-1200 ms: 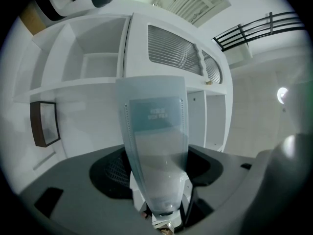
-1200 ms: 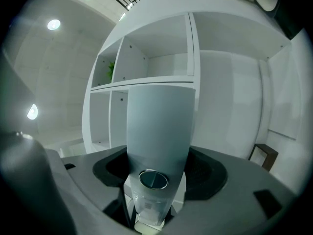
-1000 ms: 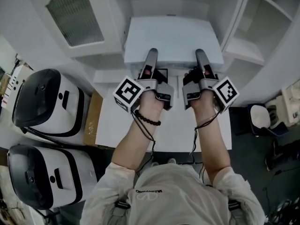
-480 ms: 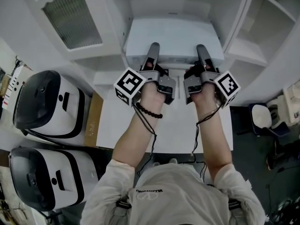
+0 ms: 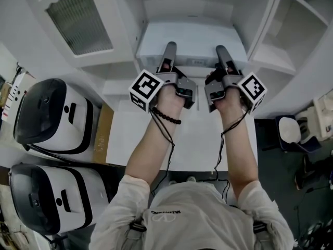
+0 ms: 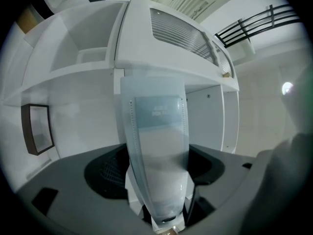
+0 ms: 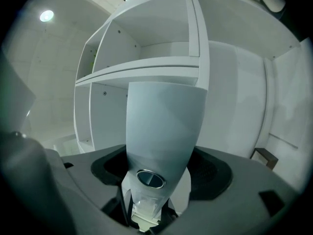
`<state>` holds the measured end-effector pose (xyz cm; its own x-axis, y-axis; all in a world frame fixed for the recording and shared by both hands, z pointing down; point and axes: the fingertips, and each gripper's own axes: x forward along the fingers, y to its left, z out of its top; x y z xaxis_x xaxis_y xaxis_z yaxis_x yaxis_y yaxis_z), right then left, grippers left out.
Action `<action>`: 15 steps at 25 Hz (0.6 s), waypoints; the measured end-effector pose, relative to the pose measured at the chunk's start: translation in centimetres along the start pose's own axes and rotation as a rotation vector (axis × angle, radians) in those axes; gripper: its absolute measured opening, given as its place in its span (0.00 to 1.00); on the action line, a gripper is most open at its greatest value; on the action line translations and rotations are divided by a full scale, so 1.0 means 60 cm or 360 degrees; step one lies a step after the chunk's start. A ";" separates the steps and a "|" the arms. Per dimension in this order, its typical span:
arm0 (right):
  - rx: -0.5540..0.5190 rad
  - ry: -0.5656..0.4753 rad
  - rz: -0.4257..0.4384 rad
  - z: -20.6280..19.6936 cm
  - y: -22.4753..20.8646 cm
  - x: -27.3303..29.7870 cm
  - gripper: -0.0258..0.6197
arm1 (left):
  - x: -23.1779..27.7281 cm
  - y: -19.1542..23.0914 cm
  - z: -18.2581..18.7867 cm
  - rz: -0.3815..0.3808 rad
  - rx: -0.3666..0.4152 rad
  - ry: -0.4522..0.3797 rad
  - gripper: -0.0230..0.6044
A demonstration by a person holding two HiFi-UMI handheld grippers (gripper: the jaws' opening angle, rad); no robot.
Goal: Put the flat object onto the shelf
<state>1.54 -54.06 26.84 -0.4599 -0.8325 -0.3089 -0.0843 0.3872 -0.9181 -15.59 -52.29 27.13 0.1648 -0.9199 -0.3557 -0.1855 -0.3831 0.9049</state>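
The white flat rectangular panel (image 5: 193, 35) lies on a shelf of the white cabinet (image 5: 276, 56), beyond the white table (image 5: 192, 139). The left gripper (image 5: 169, 53) and right gripper (image 5: 222, 54) reach over its near edge. Their fingers are released and spreading apart, and neither gripper view shows anything pinched between them.
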 end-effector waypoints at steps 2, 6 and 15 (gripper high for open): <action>-0.0040 0.0049 0.0015 0.006 0.003 0.013 0.58 | 0.016 0.000 0.000 0.0002 -0.0016 -0.0017 0.57; -0.0124 0.0103 0.0083 -0.001 0.012 -0.006 0.60 | 0.010 0.006 -0.003 0.0004 -0.0030 -0.0031 0.63; -0.1045 -0.0117 0.0048 -0.011 0.037 -0.119 0.37 | -0.106 0.013 -0.024 -0.0034 0.0159 0.0011 0.56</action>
<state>4.06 -46.99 27.15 -0.4110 -0.8333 -0.3697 -0.6042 0.5527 -0.5740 -15.40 -46.62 30.39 0.1764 -0.9111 -0.3726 -0.2777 -0.4092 0.8692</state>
